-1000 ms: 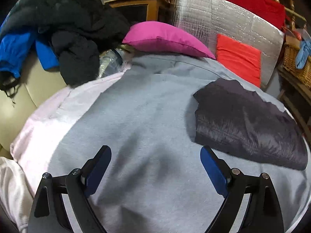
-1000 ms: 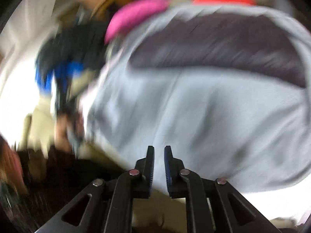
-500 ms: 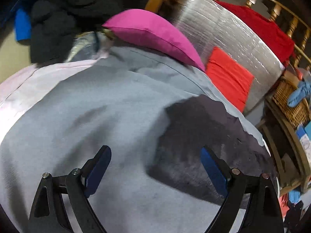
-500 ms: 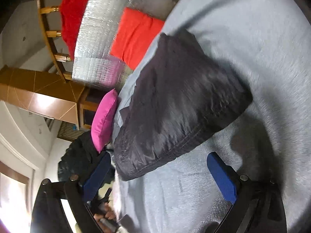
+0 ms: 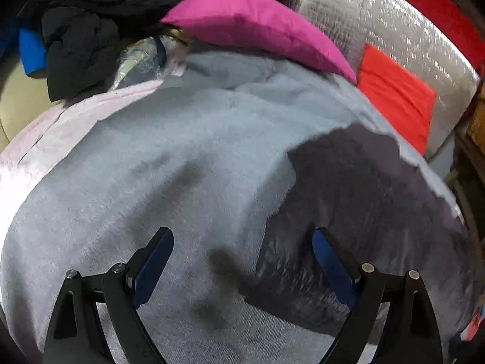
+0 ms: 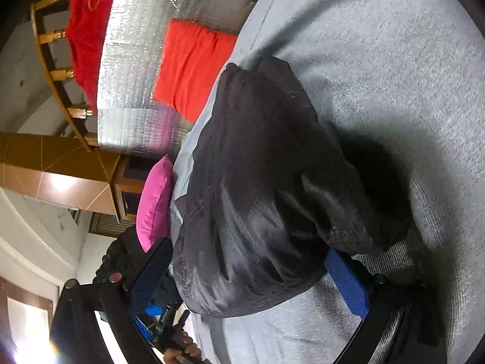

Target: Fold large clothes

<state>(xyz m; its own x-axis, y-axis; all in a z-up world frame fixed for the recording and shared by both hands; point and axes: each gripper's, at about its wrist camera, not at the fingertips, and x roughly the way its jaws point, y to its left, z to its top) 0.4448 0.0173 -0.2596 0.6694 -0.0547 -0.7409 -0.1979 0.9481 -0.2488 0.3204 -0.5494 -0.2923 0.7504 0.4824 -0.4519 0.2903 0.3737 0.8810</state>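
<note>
A folded dark grey garment (image 5: 357,212) lies on a grey blanket (image 5: 182,157) spread over the bed. My left gripper (image 5: 242,242) is open and empty, low over the blanket, with the garment's near left corner between its fingers. In the right wrist view the same garment (image 6: 266,197) fills the middle. My right gripper (image 6: 248,261) is open, its jaws spread on either side of the garment's near end, and I cannot tell whether they touch it.
A magenta pillow (image 5: 251,24) and a red cushion (image 5: 394,97) lie at the bed's far side against a silver foil panel (image 5: 394,30). A pile of black and blue clothes (image 5: 75,42) sits at the far left. A wooden rail (image 6: 51,54) stands behind.
My right gripper has opened from shut and swung round to the dark garment, closing in on its near end. My left gripper has moved right toward the garment, still open.
</note>
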